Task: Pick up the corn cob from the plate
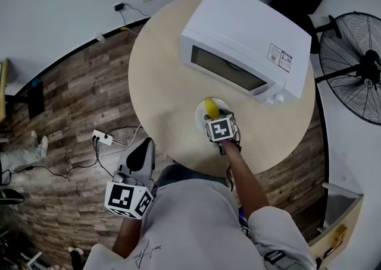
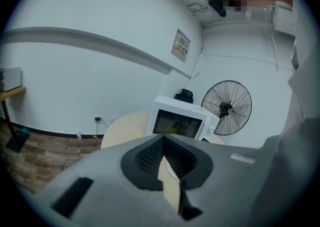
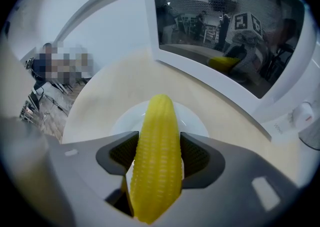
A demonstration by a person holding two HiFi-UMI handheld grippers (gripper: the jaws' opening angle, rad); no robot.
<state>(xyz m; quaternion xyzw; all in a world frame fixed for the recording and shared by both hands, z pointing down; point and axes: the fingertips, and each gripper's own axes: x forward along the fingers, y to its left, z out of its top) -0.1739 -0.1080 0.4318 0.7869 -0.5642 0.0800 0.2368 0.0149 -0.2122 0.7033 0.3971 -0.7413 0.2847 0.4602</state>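
corn cob (image 3: 157,161) lies on the white plate (image 3: 195,118), its tip pointing to 12 o'clock at the microwave (image 1: 247,43). the right gripper (image 3: 159,146) points steeply down over it. its fingers (image 3: 122,153) sit flush against both flanks of the cob near mid-length, probably so that the cob will come up level. whether the cob has cleared the plate i cannot tell. the left gripper (image 2: 163,141) hangs off the worktop's edge at 7 o'clock, its fingers (image 2: 147,158) together at the tips on nothing, likely out of the way because one hand is enough. the round pale worktop (image 1: 161,72) carries the plate near its 6 o'clock rim and the microwave at 1 o'clock. around it are a wood-plank floor (image 1: 65,102) with a power strip (image 1: 103,138), white walls (image 1: 59,1), and a standing fan (image 1: 354,69) at 3 o'clock.
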